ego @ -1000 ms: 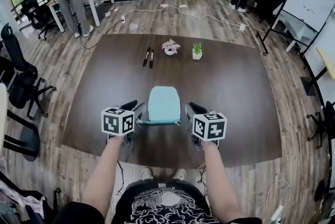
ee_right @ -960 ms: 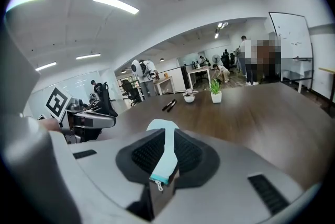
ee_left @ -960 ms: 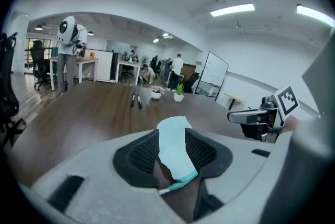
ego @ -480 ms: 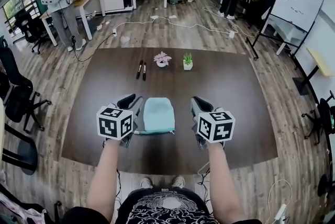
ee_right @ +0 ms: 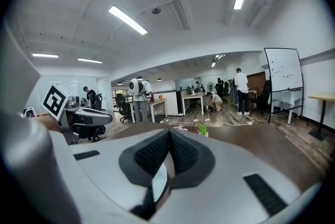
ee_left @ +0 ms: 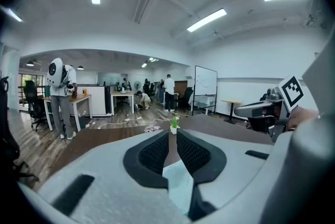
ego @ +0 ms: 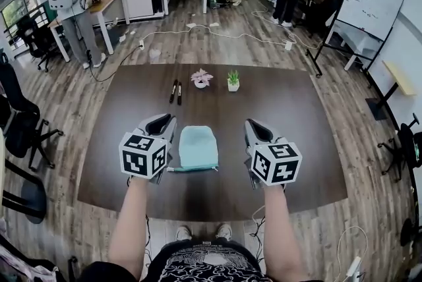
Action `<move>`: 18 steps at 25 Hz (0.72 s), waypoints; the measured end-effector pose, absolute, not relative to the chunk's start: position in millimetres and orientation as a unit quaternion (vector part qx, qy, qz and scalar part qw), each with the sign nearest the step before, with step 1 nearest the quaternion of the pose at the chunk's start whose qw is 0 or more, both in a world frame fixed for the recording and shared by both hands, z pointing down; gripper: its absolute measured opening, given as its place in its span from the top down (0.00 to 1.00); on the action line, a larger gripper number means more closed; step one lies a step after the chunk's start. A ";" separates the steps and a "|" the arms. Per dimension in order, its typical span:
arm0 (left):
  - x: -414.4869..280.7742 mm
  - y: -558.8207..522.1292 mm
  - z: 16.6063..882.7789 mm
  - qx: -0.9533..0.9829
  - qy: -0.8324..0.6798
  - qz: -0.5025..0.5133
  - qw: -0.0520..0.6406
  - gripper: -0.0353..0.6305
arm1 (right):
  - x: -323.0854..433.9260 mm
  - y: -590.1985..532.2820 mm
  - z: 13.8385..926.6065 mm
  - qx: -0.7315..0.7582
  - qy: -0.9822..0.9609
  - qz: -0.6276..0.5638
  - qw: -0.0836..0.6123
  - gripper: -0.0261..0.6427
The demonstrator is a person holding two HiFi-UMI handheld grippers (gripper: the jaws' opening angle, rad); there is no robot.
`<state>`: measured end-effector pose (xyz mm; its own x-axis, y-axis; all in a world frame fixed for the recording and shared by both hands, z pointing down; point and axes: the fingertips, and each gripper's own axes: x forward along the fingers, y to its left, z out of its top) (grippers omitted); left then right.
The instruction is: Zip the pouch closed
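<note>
The pouch (ego: 198, 145) lies flat on the table (ego: 297, 142), close to the person's edge, between the two grippers and touching neither. It is a soft-looking pale blue piece, roughly rectangular with rounded far corners. Any label on it is too small to make out. A darker teal strip (ego: 191, 169) runs along its near edge and pokes out a little past both sides; whether that zip line is shut cannot be told.

The left gripper (ee_left: 172, 136) hovers just left of the pouch. Its jaws are a narrow slit apart after just closing in, with nothing between the ribbed black pads (ee_left: 157, 152); brown tabletop shows through the slit. The right gripper (ee_right: 169, 136) hovers just right of the pouch, its jaws just brought together, their tips meeting and gripping nothing. Both shells are matte grey plastic with a grainy surface. Each carries a cube (ego: 144, 154) faced with black-and-white square marker patterns, blocky code rather than letters.

The table is a smooth, dark brown rectangle. At its far side lie two black pens (ego: 173, 92) side by side, then a pink flower (ego: 201, 78) and a green plant (ego: 233, 80), each in a small white pot. The person's black shirt (ego: 204, 264) bears a white swirling print. Beyond, pale cables (ego: 217, 30) trail over a wood-plank floor (ego: 86, 109). A whiteboard (ego: 376, 0) carries faint marks too small to read.
</note>
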<state>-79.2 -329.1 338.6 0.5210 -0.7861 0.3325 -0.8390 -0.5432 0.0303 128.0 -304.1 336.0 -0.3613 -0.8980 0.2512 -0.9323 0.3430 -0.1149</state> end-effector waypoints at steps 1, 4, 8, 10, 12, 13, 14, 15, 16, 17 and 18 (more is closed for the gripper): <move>-79.2 -328.5 335.7 0.867 -0.470 0.140 0.089 0.88 | 127.3 -303.3 332.7 0.559 -0.818 0.114 0.071 0.96; -81.7 -326.7 330.3 0.865 -0.475 0.139 0.078 0.89 | 126.8 -300.8 323.1 0.561 -0.819 0.098 0.069 0.97; -83.7 -322.3 328.0 0.863 -0.480 0.139 0.073 0.91 | 123.4 -298.9 319.0 0.559 -0.821 0.092 0.068 0.96; -82.9 -320.3 327.7 0.864 -0.477 0.143 0.069 0.91 | 122.7 -297.9 318.9 0.559 -0.821 0.091 0.068 0.96; -83.4 -318.9 327.7 0.864 -0.477 0.145 0.066 0.92 | 123.4 -297.1 318.9 0.561 -0.820 0.091 0.067 0.96; -84.4 -318.3 327.5 0.863 -0.479 0.145 0.066 0.92 | 123.9 -296.6 318.6 0.562 -0.820 0.091 0.066 0.96; -85.3 -317.7 327.2 0.862 -0.481 0.144 0.066 0.92 | 124.6 -296.1 318.0 0.563 -0.819 0.091 0.065 0.97; -85.9 -317.1 327.0 0.861 -0.483 0.144 0.066 0.92 | 125.7 -295.4 317.4 0.564 -0.819 0.090 0.064 0.97; -86.2 -316.5 327.0 0.861 -0.484 0.143 0.066 0.92 | 127.1 -294.8 317.2 0.565 -0.818 0.090 0.063 0.96; -86.2 -316.1 327.2 0.860 -0.485 0.143 0.066 0.93 | 128.5 -294.3 317.3 0.566 -0.817 0.090 0.062 0.96; -86.0 -315.7 327.3 0.861 -0.484 0.143 0.065 0.93 | 129.7 -294.0 317.5 0.567 -0.817 0.090 0.061 0.97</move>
